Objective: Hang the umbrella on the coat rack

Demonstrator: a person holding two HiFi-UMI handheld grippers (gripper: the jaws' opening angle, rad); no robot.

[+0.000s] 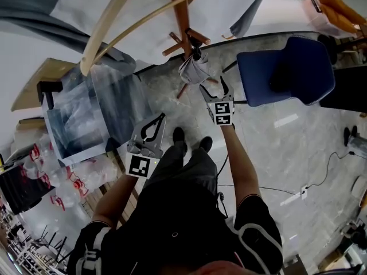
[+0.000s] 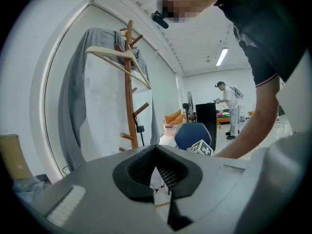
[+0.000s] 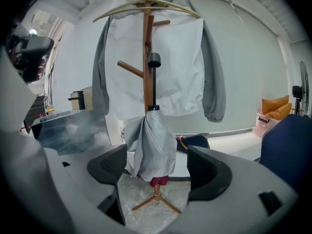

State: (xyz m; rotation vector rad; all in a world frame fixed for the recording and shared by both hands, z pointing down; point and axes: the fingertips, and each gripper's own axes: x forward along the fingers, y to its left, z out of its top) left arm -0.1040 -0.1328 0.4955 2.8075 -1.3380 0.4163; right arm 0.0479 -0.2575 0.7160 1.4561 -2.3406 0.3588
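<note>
The grey folded umbrella (image 1: 192,67) hangs upright against the pole of the wooden coat rack (image 1: 179,4). In the right gripper view its canopy (image 3: 151,145) droops below a black handle (image 3: 154,62) level with a side peg; what it hangs from is hidden. My right gripper (image 1: 212,87) (image 3: 157,167) is open just in front of the canopy, and its pads do not touch the cloth. My left gripper (image 1: 160,119) (image 2: 157,167) is shut and empty, lower and to the left, away from the rack (image 2: 129,87).
A grey jacket (image 3: 161,72) on a pale hanger (image 1: 109,22) covers the rack's top. A blue chair (image 1: 287,70) stands right of the rack. A plastic-wrapped table (image 1: 92,113) stands on the left. A person (image 2: 229,106) stands far off.
</note>
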